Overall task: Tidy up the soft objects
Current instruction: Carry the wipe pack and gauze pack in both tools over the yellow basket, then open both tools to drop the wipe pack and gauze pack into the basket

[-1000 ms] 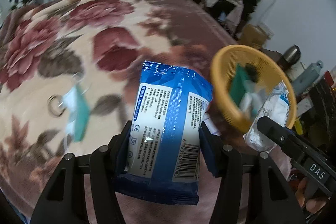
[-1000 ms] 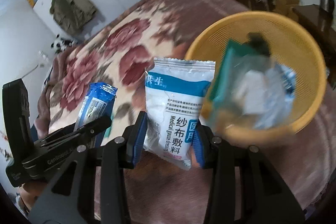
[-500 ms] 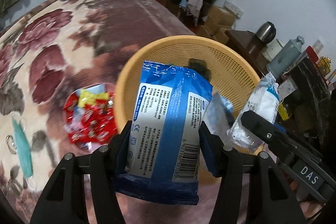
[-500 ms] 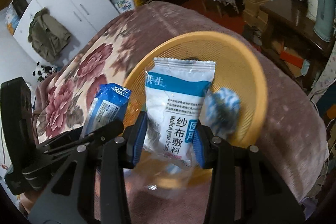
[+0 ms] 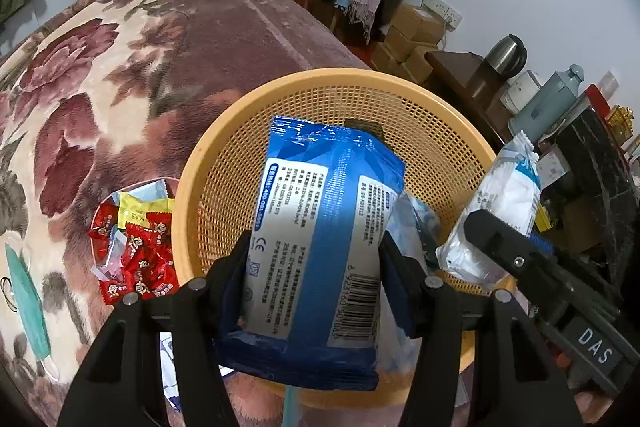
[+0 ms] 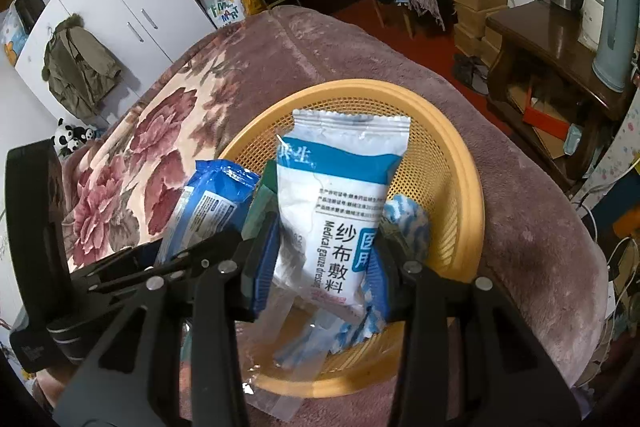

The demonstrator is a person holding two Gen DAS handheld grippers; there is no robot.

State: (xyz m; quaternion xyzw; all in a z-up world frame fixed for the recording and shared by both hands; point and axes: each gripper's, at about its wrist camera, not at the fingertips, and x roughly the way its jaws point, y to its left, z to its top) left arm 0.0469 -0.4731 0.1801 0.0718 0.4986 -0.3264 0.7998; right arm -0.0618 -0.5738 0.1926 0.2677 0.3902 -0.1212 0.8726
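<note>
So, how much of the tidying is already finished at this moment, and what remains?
Done: several packets already lie in the yellow basket.
In hand: the left gripper clamps a blue wipes pack and the right gripper clamps a white gauze packet, both over the basket, not yet released.
Left: a green mask on the blanket, beside a dish of red candies.

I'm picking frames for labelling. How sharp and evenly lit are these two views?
Left wrist view: sharp, print on the blue pack readable with a bright glare band across it; strong fisheye bending, dark corners. Right wrist view: the white gauze pack is crisp, the basket rim curved by the lens, dark corners.
</note>
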